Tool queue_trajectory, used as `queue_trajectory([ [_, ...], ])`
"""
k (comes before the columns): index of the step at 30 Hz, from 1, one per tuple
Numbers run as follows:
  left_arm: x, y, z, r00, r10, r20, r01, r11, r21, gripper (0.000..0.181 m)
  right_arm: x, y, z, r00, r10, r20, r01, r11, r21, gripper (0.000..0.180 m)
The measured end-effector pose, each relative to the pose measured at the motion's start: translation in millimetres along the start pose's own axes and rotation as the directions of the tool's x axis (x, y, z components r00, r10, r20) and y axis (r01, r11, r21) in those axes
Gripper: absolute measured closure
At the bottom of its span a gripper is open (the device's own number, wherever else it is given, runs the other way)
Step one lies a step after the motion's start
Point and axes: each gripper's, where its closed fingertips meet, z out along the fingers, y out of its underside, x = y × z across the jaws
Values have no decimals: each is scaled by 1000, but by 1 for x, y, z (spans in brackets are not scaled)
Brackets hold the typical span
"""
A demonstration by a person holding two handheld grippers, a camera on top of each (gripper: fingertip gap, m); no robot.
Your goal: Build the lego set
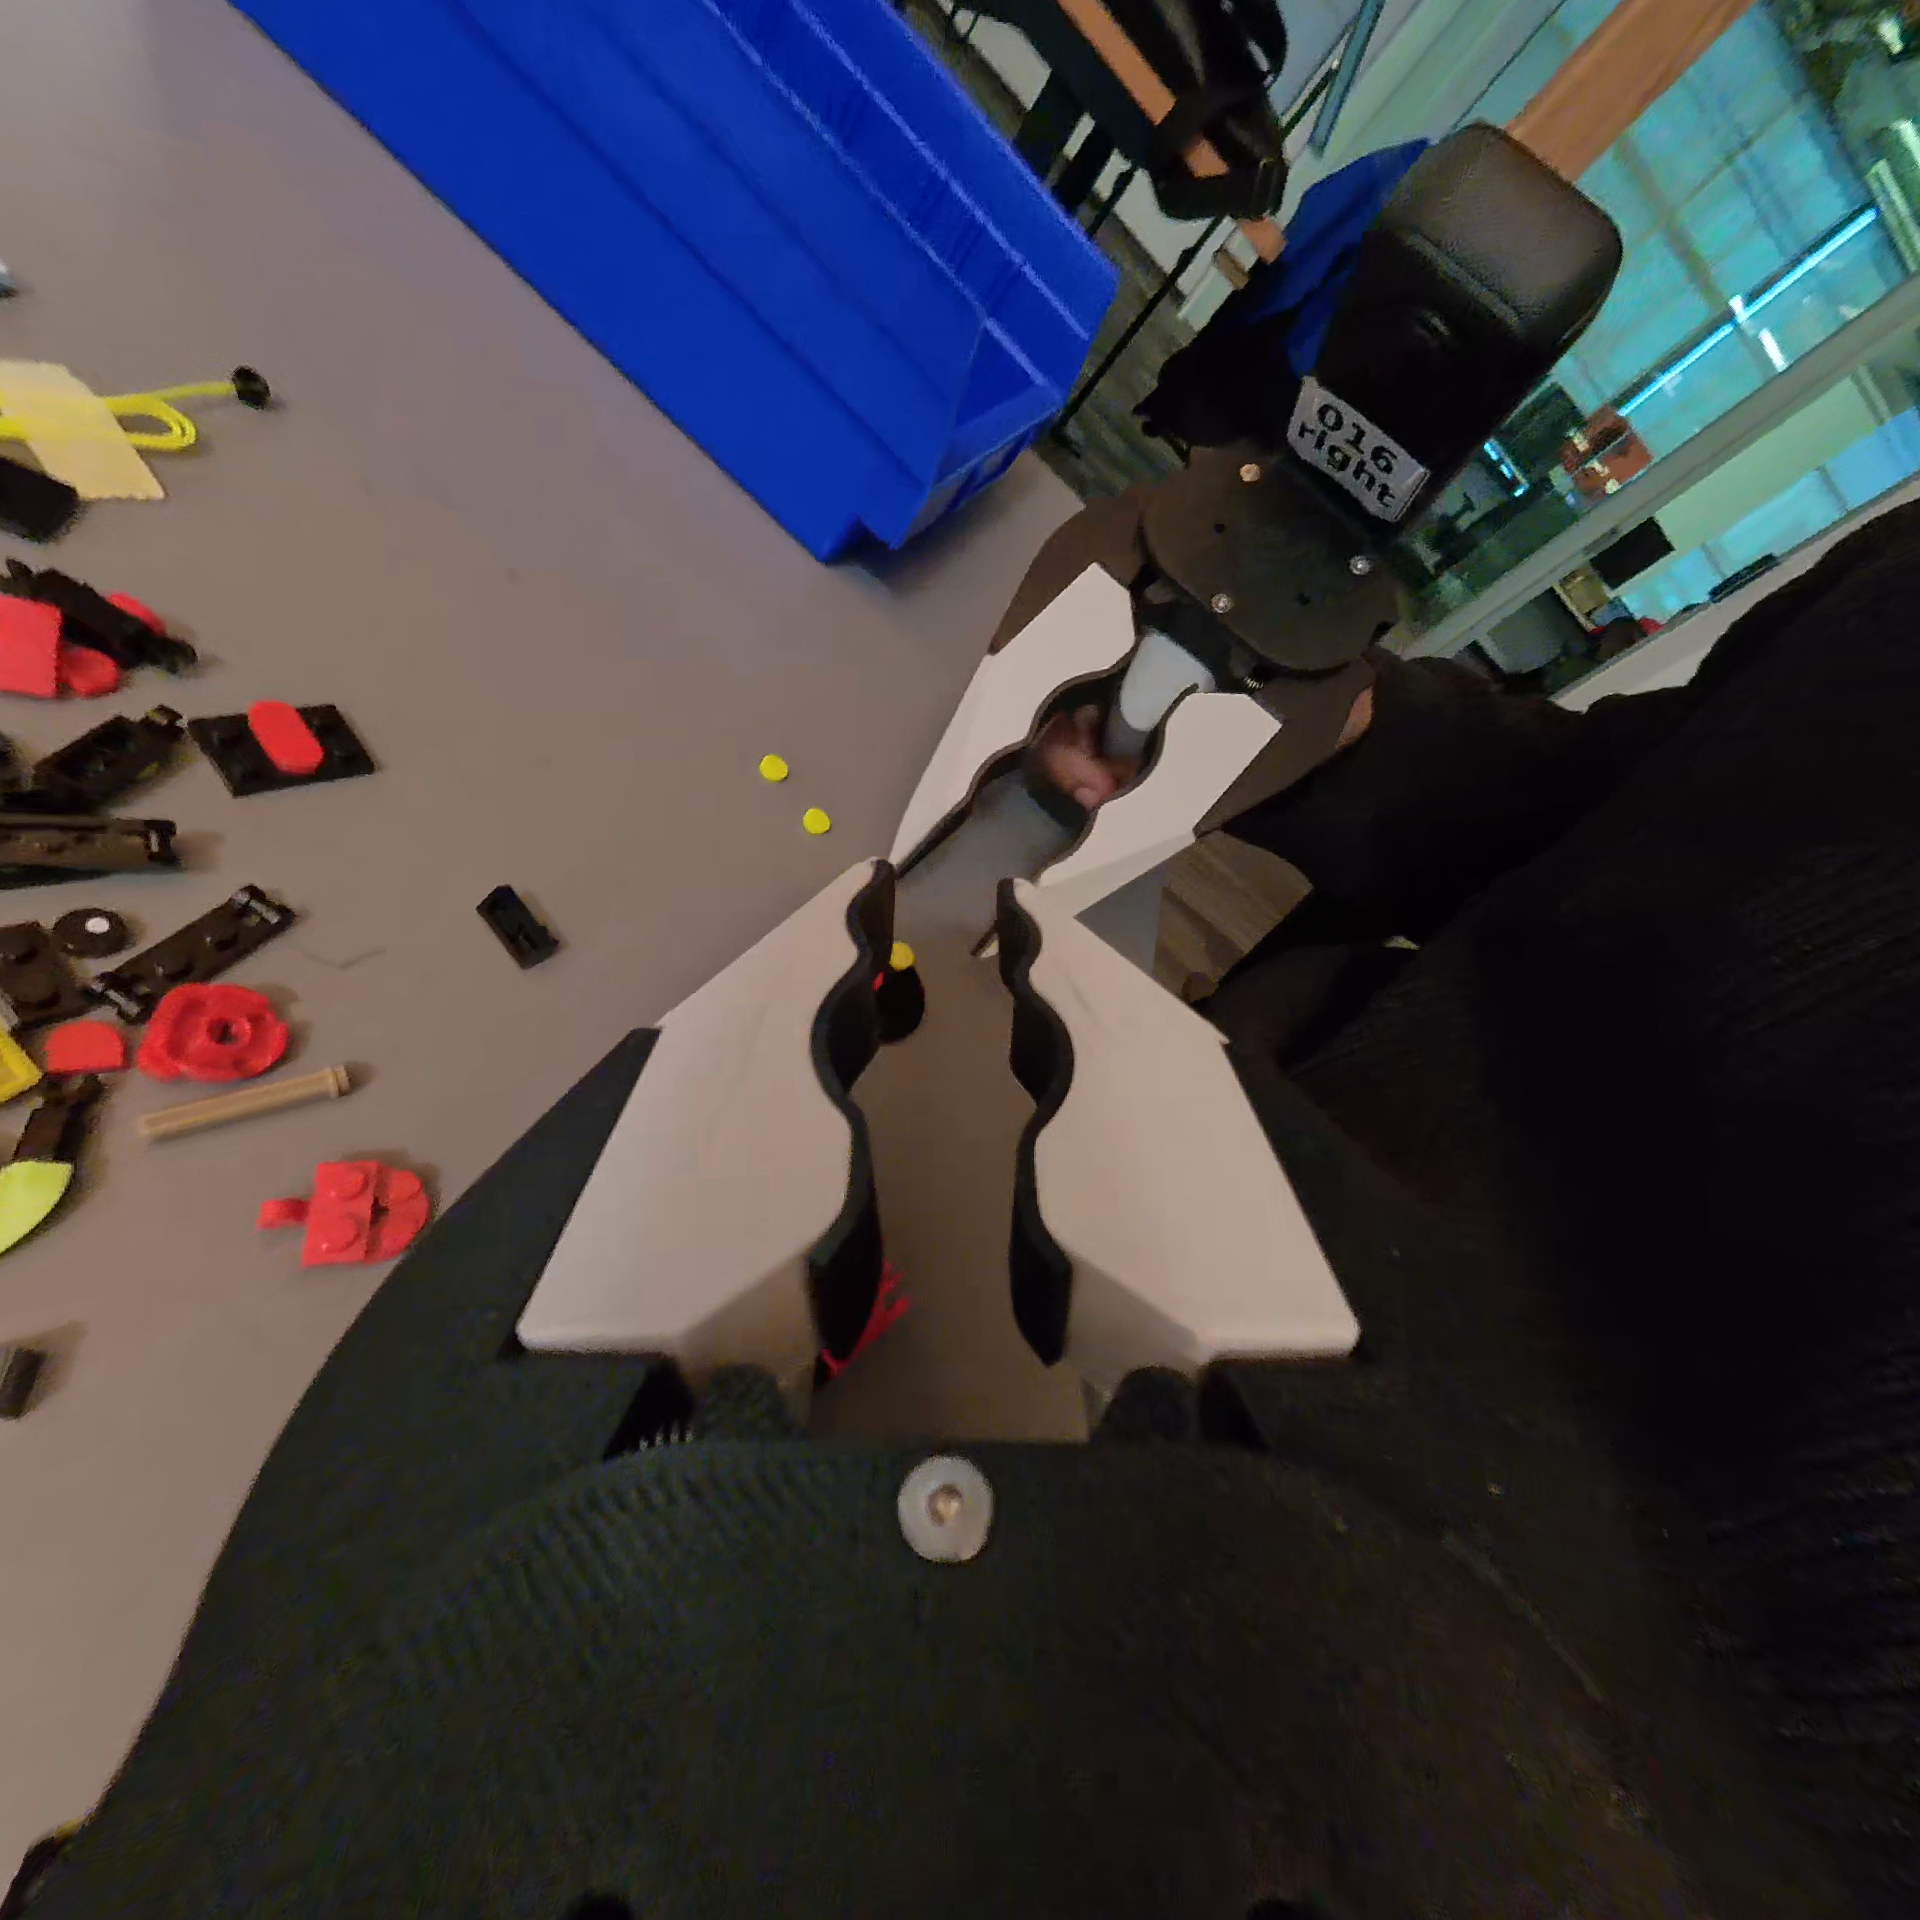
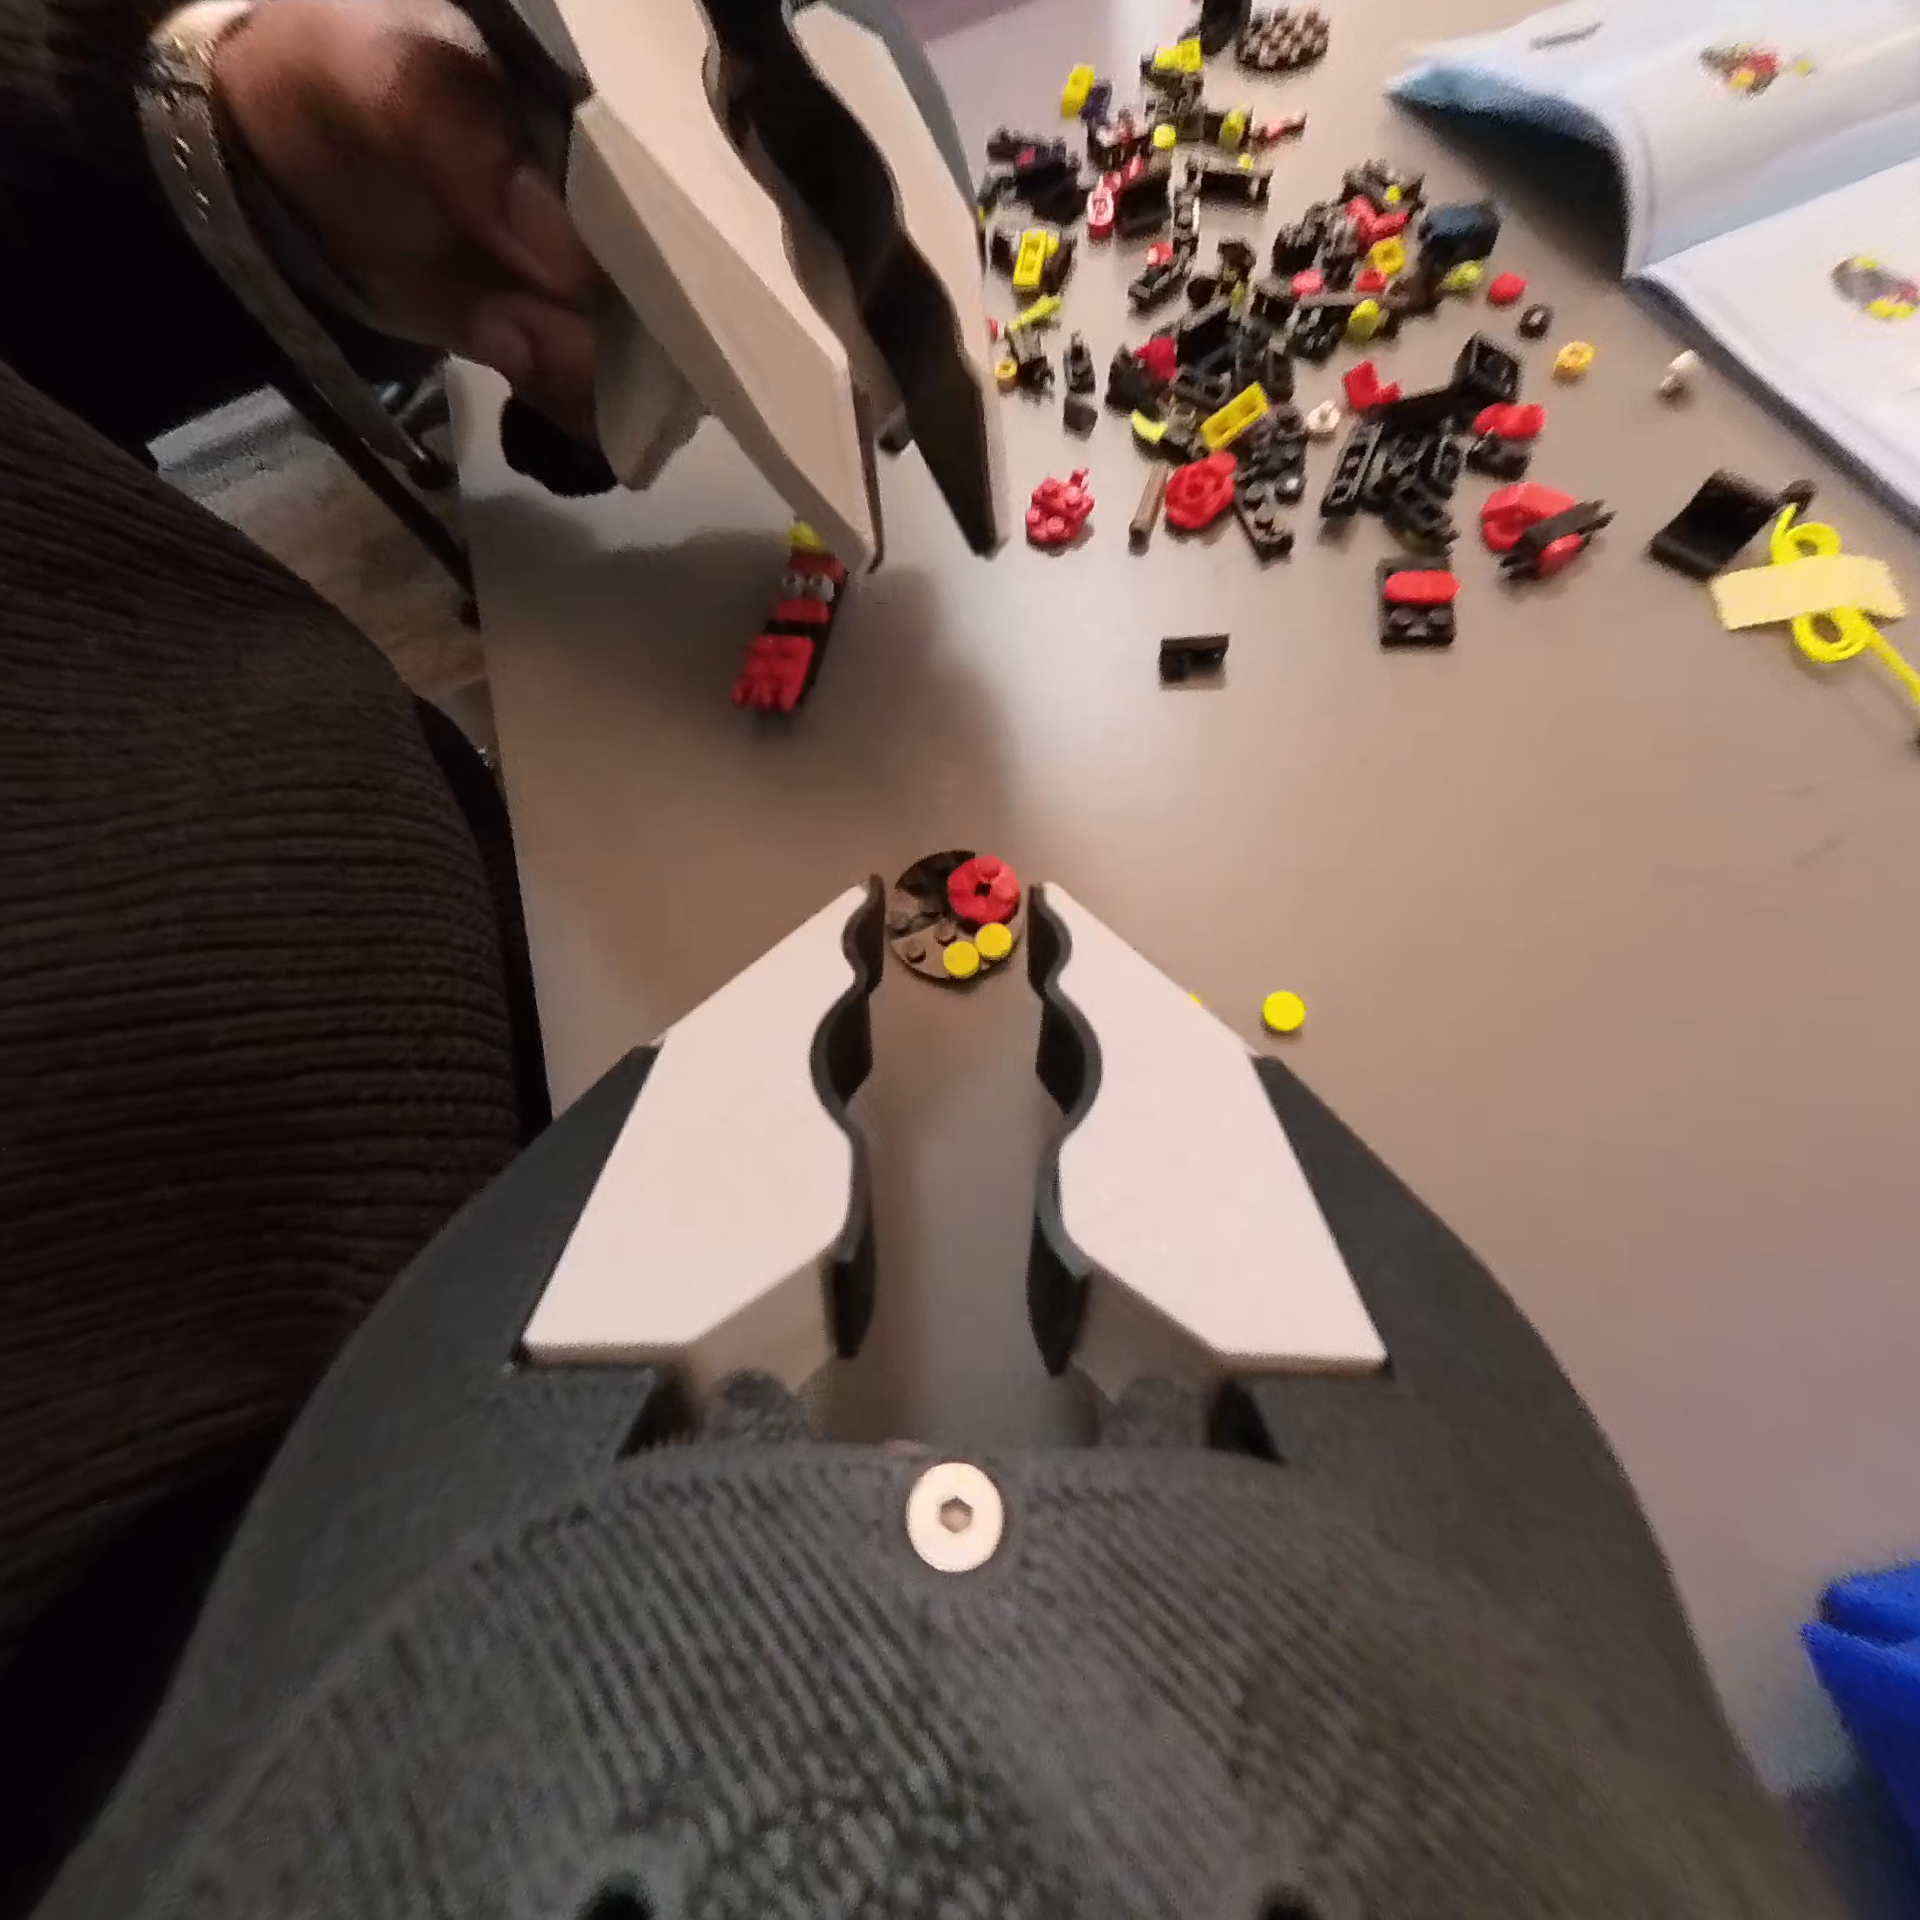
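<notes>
Round black Lego disc sits on the grey worktop between the tips of the right tongs.

The disc (image 2: 956, 920) carries one red round piece and two yellow studs and lies flat, framed by the right tongs (image 2: 956, 914), whose jaws stand apart with nothing gripped. The left tongs (image 1: 940, 904) are parted too, empty, above a red-and-black sub-assembly (image 2: 790, 629). Two loose yellow studs (image 1: 772, 768) lie near. A scattered heap of black, red and yellow pieces (image 2: 1278, 343) spreads further out, beside an open instruction booklet (image 2: 1766, 312) and a blue bin (image 1: 727, 239). A white label with writing marks the right tool's body; glazed walls lie beyond.
</notes>
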Motion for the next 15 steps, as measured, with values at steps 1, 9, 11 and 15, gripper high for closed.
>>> queue_trajectory([
  [1,1,-1,-1,1000,3,-2,-3,1000,8,163,0,-3,-1,1000,-12,-4,12,1000,13,154],
  [9,-7,-6,-1,999,-2,50,1,999,35,136,-6,9,14,985,-157,-70,151,985,-88,119],
  [11,-11,-5,-1,996,14,84,-17,999,29,130,-9,11,18,983,-169,-76,160,981,-111,114],
  [15,-3,-7,-2,999,24,33,-25,999,40,134,-11,10,21,985,-157,-73,150,984,-99,116],
])
